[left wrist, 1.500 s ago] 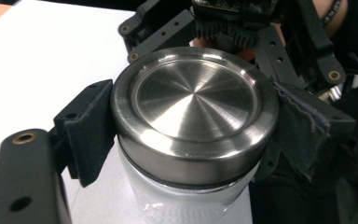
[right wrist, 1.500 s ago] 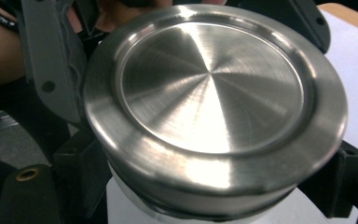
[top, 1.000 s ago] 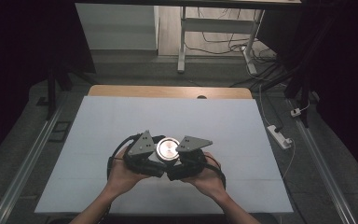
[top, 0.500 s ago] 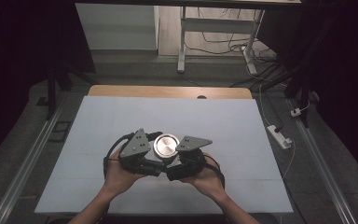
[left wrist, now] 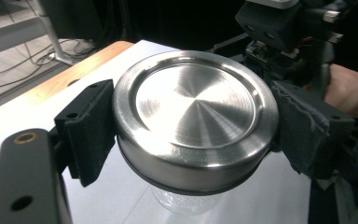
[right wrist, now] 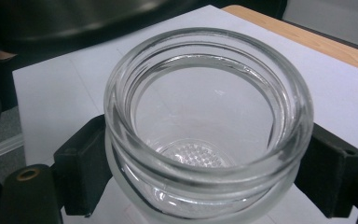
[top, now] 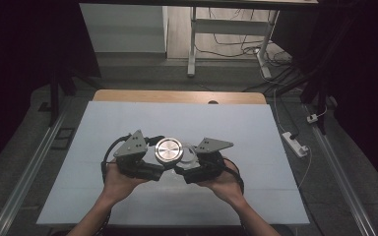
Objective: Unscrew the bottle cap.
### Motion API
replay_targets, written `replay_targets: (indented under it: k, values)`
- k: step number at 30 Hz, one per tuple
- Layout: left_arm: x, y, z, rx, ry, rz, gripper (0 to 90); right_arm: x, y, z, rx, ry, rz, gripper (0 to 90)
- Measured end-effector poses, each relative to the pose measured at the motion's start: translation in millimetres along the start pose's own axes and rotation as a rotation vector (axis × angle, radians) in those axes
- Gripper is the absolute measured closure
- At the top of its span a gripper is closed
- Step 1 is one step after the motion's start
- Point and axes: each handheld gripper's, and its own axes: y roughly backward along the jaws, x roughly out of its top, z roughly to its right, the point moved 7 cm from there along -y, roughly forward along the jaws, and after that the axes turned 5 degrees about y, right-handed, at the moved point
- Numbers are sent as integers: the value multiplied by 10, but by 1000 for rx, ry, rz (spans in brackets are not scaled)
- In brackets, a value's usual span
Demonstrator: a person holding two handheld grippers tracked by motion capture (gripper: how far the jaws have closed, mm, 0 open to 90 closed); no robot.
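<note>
A round brushed-steel lid (left wrist: 196,112) sits between the padded jaws of my left gripper (left wrist: 198,130), which is shut on its rim. Just below it shows the clear glass jar (left wrist: 185,205). My right gripper (right wrist: 207,175) is shut on that jar (right wrist: 209,121) below its threaded neck; the mouth is uncovered and the jar looks empty. From above, the lid (top: 169,150) hangs over the table, slightly left of the jar (top: 191,156), with the left gripper (top: 165,158) and right gripper (top: 192,163) held close together. The lid's dark underside (right wrist: 74,18) looms at the top of the right gripper view.
A white sheet (top: 226,123) covers the table, with a wooden edge (top: 177,96) at the far side. A white power strip (top: 295,143) lies on the floor to the right. Desk legs and cables (top: 226,39) stand beyond the table.
My left gripper has carried the lid a little to the left and upward, off the jar's mouth. The right gripper and jar have stayed put.
</note>
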Motion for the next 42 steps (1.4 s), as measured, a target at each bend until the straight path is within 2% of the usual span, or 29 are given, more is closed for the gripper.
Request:
replay_targets:
  k: [10, 16, 21, 24, 42]
  values:
    - [-26, 61, -120, 15, 11, 5, 195, 2, 15, 27, 22, -19, 10, 151]
    - [-96, 94, -247, 23, 34, -2, 195, 35, 76, 81, -2, -12, 16, 151]
    - [-207, 21, -314, 14, 55, -26, 195, 22, 99, 142, -9, -26, 19, 151]
    - [-264, -27, -330, -6, 66, -32, 195, 4, 110, 194, -20, -32, 17, 151]
    - [-481, -157, -350, -36, 86, -66, 195, 1, 176, 325, -53, -40, 27, 151]
